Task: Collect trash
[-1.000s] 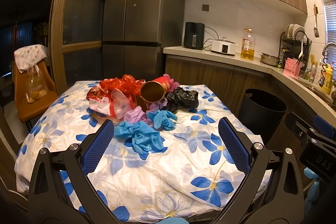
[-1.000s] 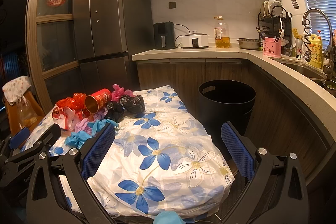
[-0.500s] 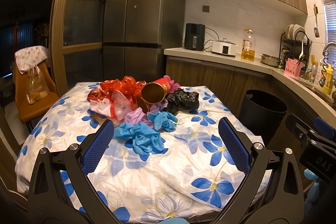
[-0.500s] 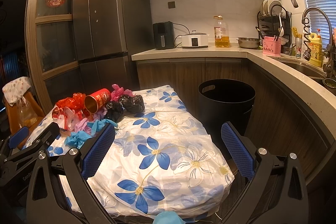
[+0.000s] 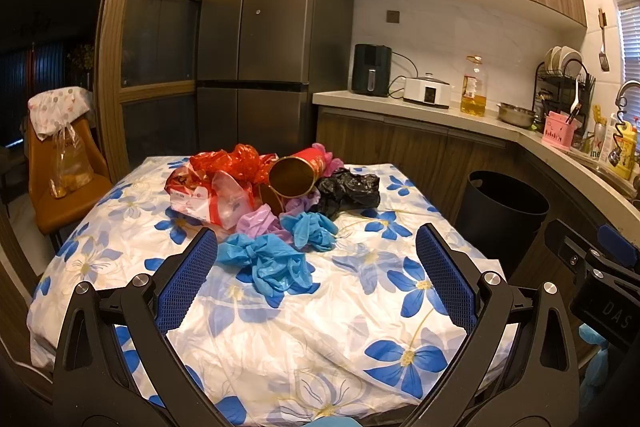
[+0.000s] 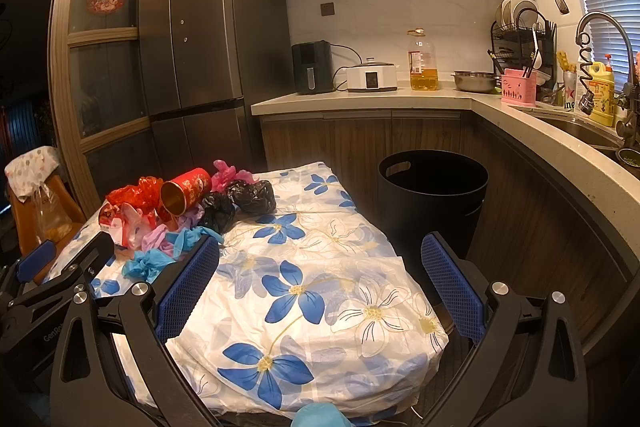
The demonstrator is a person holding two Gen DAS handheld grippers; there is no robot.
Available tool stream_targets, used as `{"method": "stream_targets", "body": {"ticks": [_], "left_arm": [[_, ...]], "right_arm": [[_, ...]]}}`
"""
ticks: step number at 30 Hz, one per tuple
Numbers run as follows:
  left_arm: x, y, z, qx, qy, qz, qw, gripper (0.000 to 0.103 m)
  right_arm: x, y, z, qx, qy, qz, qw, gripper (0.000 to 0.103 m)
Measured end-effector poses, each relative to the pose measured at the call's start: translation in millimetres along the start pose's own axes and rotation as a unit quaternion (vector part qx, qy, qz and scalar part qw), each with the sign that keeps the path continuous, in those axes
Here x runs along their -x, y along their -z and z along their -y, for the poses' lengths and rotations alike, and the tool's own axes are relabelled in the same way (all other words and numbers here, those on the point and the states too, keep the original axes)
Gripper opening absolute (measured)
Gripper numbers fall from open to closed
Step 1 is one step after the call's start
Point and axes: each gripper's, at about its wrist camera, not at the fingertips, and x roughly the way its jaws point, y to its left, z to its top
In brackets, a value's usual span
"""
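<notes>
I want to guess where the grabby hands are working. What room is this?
Most likely a home kitchen. There is a tall fridge, a counter with a sink tap and a dish rack, and a black trash bin beside the flowery table.

Little has changed: in the left wrist view the trash pile sits a touch lower in frame — a slight camera drift — while the right wrist view barely shifts.
</notes>
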Motion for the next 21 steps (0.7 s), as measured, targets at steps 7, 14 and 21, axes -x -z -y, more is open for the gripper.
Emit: {"method": "stream_targets", "body": {"ticks": [7, 14, 21], "left_arm": [[-2, 2, -1, 0.0, 0.0, 0.0, 1.0, 0.098], [-4, 4, -2, 0.001, -0.001, 0.001, 1.0, 0.098], [-25, 22, -15, 0.001, -0.017, -0.002, 0.9999, 0.089]], "right_arm": [[-5, 3, 0, -0.001, -0.001, -0.002, 1.0, 0.098], [-12, 7, -1, -0.003, -0.004, -0.005, 1.0, 0.098], [-30, 16, -5, 0.004, -0.02, -0.017, 1.0, 0.098]]}}
